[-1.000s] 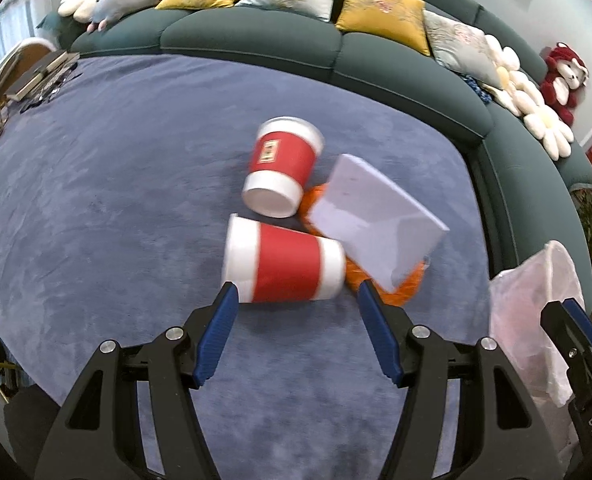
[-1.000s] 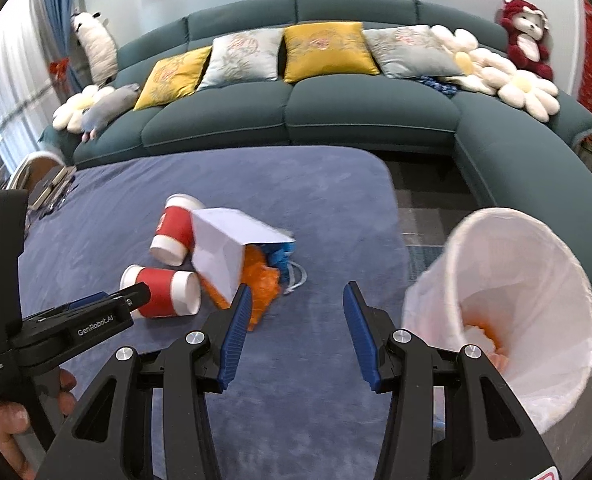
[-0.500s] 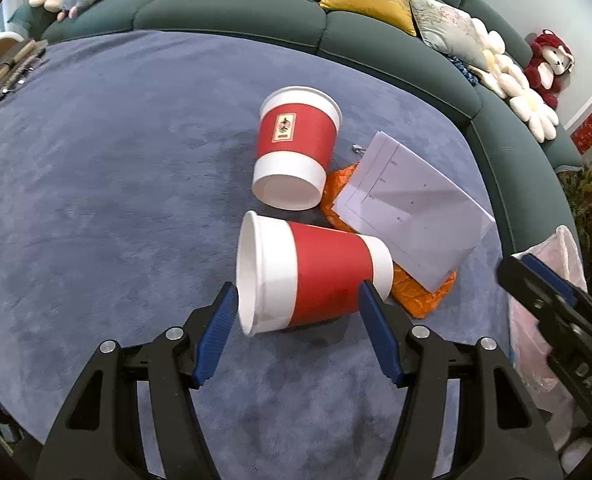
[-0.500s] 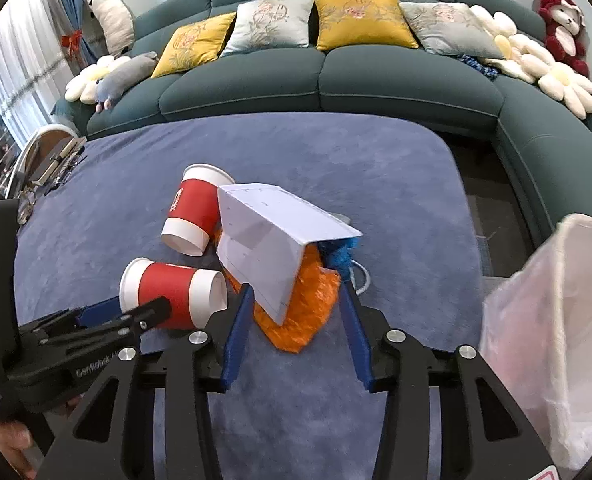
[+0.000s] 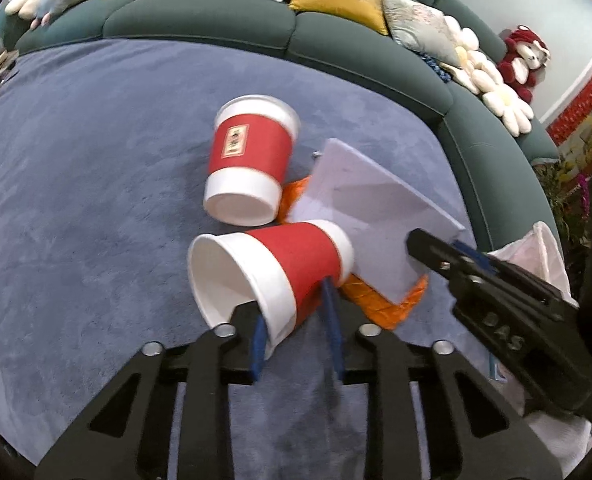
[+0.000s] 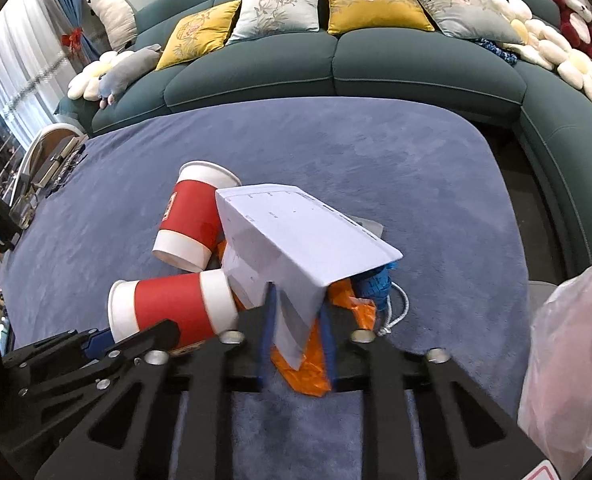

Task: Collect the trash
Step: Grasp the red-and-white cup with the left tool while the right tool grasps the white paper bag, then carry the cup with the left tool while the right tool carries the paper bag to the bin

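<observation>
Sofa (image 6: pixel 335 60) curving round the blue rug's (image 6: pixel 375 160) far edge, rug bare on all sides, folded paper (image 6: pixel 296 232) mid-rug, right gripper (image 6: pixel 296 340) fingers closing on its corner, left gripper (image 5: pixel 296 328) fingers closing on tipped red cup's (image 5: pixel 296 260) rim.

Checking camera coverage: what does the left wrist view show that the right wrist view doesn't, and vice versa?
Left wrist only: the open mouth of the near cup with the left claw closing on its rim, one finger inside and one outside; the label on the far cup.

Right wrist only: the right claw closing on the hanging edge of the folded paper; blue netting and white cord under it; the panda toy.

Both: two cups, paper, orange wrapper, white bag, rug, sofa.
</observation>
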